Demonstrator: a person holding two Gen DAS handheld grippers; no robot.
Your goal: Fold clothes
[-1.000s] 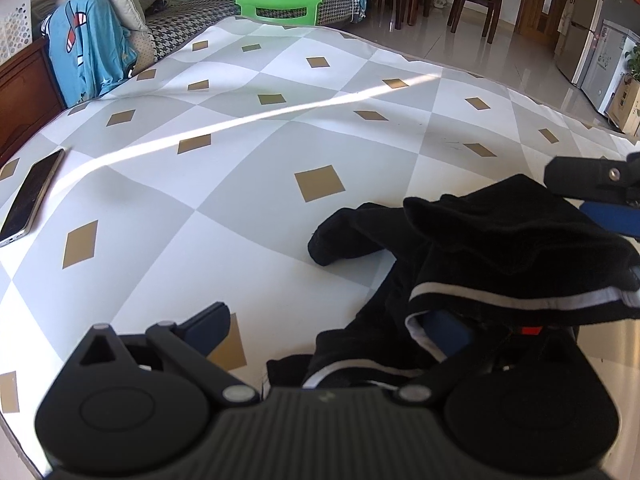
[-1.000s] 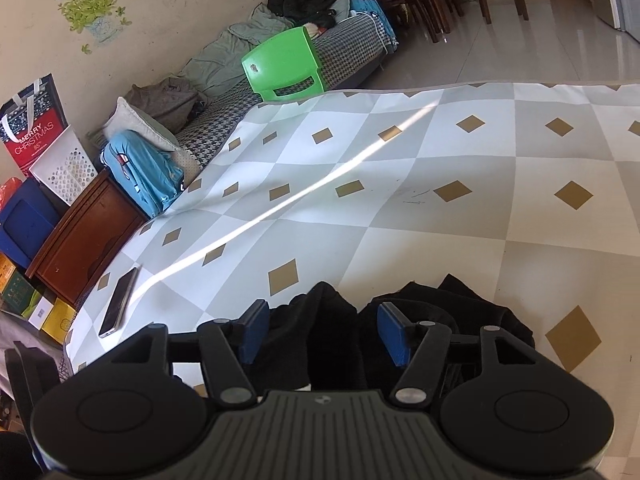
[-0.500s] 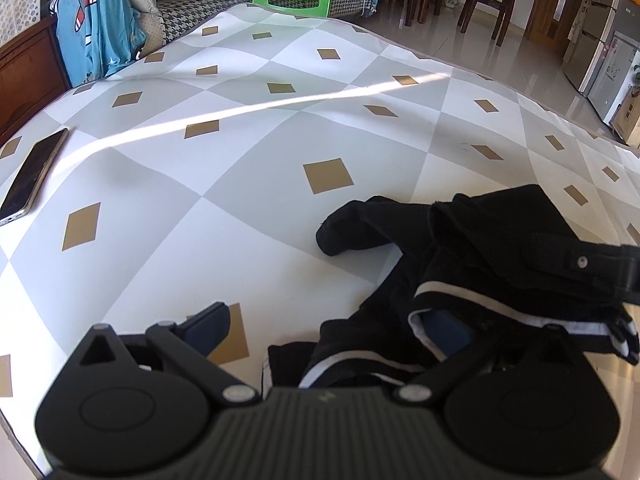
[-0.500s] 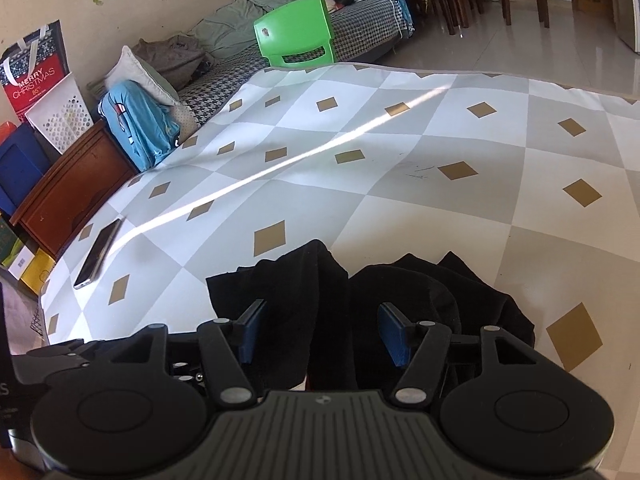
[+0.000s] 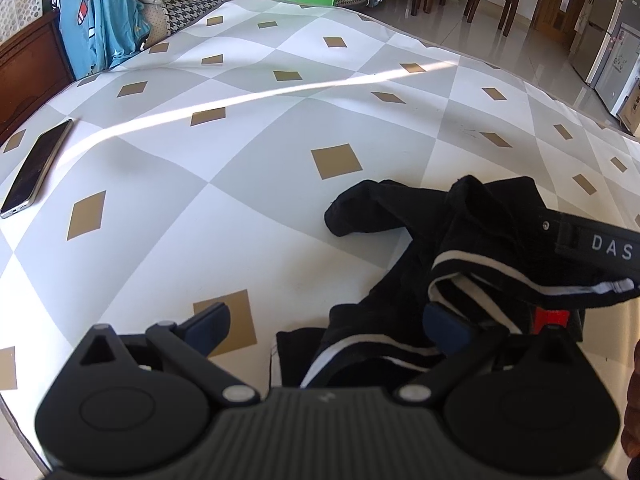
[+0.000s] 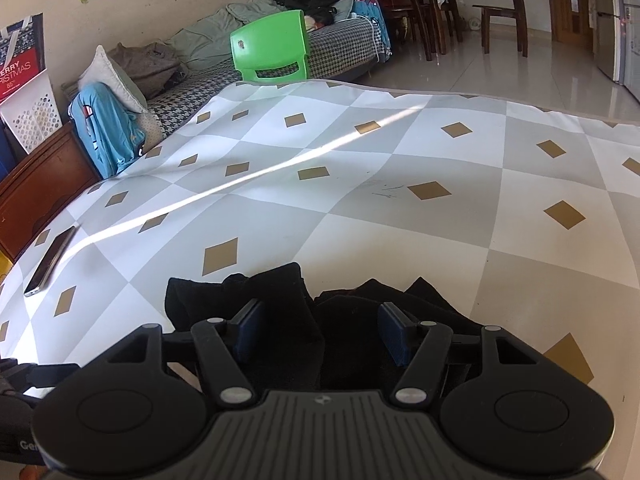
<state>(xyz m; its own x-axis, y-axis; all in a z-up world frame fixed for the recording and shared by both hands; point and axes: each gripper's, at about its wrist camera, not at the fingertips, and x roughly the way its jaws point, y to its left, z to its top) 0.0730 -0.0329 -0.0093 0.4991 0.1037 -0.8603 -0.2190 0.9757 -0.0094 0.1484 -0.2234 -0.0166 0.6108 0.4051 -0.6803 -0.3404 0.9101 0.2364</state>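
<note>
The patterned table cover [image 5: 248,184], white and grey diamonds with gold lozenges, fills both views. On it, from 3 to 5 o'clock in the left wrist view, lies the black garment with white stripes [image 5: 472,248]: bunched, ridged and partly lifted, one dark end trailing toward 12 o'clock from the heap. It is not lying flat or squared, so the fold is somewhere in its middle or the cloth is being gathered; the heap fits either.

At 9 o'clock sits a smartphone [image 5: 36,168], well apart from the cloth. A green plastic chair [image 6: 272,50] stands beyond the far edge at 12 o'clock.

The left gripper [image 5: 324,320] has its fingers spread wide, with cloth lying between them and draped over the right finger; it pinches nothing. The right gripper [image 6: 320,330] is likewise spread, black cloth bulging up between its blue pads [image 6: 250,328] without being squeezed.

To do this well, I judge each gripper should close on a single clear edge, best the striped hem, rather than on a thick wad, then pull the cloth taut and low over the cover so layers lie smooth.
</note>
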